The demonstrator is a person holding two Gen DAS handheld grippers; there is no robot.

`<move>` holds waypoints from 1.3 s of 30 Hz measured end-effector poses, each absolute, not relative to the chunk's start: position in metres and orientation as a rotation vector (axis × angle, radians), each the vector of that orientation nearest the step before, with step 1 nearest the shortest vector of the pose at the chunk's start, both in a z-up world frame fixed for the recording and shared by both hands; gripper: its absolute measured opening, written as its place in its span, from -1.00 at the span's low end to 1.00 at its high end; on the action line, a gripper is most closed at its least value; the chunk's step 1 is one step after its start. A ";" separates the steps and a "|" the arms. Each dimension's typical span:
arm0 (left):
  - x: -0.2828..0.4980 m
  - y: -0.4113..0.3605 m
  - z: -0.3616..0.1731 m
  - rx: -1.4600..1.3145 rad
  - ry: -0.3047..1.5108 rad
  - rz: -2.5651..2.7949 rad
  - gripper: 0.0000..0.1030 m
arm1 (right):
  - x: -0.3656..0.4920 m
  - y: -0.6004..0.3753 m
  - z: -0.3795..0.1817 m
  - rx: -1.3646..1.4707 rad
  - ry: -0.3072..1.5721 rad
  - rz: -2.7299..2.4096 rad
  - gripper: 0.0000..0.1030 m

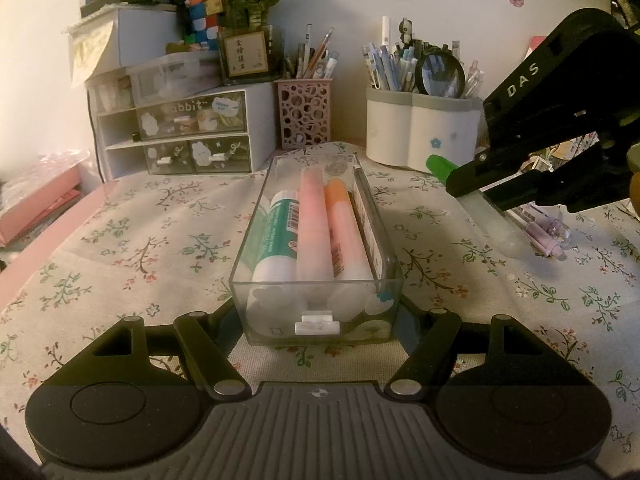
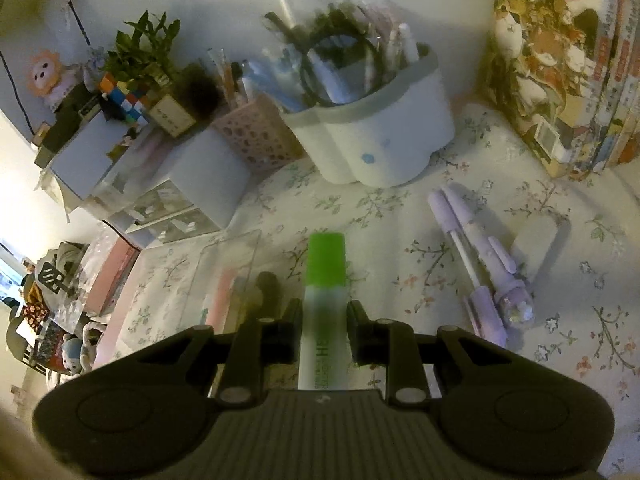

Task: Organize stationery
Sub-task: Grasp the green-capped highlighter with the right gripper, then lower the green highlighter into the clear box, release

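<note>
A clear plastic drawer box [image 1: 316, 312] sits on the floral cloth, held between the fingers of my left gripper [image 1: 318, 320], which is shut on its near end. Inside lie a teal glue stick [image 1: 276, 236], a pink highlighter [image 1: 314, 224] and an orange highlighter [image 1: 342, 228]. My right gripper [image 2: 323, 330] is shut on a green-capped highlighter [image 2: 325, 280] and holds it above the cloth, right of the box; it also shows in the left wrist view [image 1: 472, 182]. The box's far end shows in the right wrist view [image 2: 228, 268].
Purple pens [image 2: 484, 276] lie on the cloth to the right. A white pen holder [image 1: 420, 128], a pink perforated holder [image 1: 304, 114] and a small drawer unit [image 1: 192, 132] stand at the back. Stacked books [image 2: 568, 68] stand at the far right.
</note>
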State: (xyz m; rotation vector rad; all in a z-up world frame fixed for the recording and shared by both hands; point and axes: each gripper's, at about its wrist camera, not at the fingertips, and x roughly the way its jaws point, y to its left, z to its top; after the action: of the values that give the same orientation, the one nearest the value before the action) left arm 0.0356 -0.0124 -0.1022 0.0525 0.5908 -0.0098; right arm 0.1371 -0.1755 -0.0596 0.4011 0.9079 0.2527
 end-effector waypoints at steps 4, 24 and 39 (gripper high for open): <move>0.035 -0.015 -0.103 0.058 0.589 -0.003 0.41 | 0.137 -0.179 -0.054 0.419 0.910 0.249 -0.50; 0.034 -0.014 -0.101 0.049 0.589 -0.009 0.41 | 0.164 -0.096 -0.027 0.427 1.036 0.400 -0.50; 0.036 -0.014 -0.102 0.048 0.590 -0.013 0.41 | 0.178 -0.076 -0.040 0.319 1.103 0.342 -0.50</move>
State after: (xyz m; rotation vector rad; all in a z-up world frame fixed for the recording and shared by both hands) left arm 0.0356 -0.0141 -0.1016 0.0477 0.5897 -0.0125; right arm 0.1778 -0.0758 -0.0397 0.3192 1.1032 0.3423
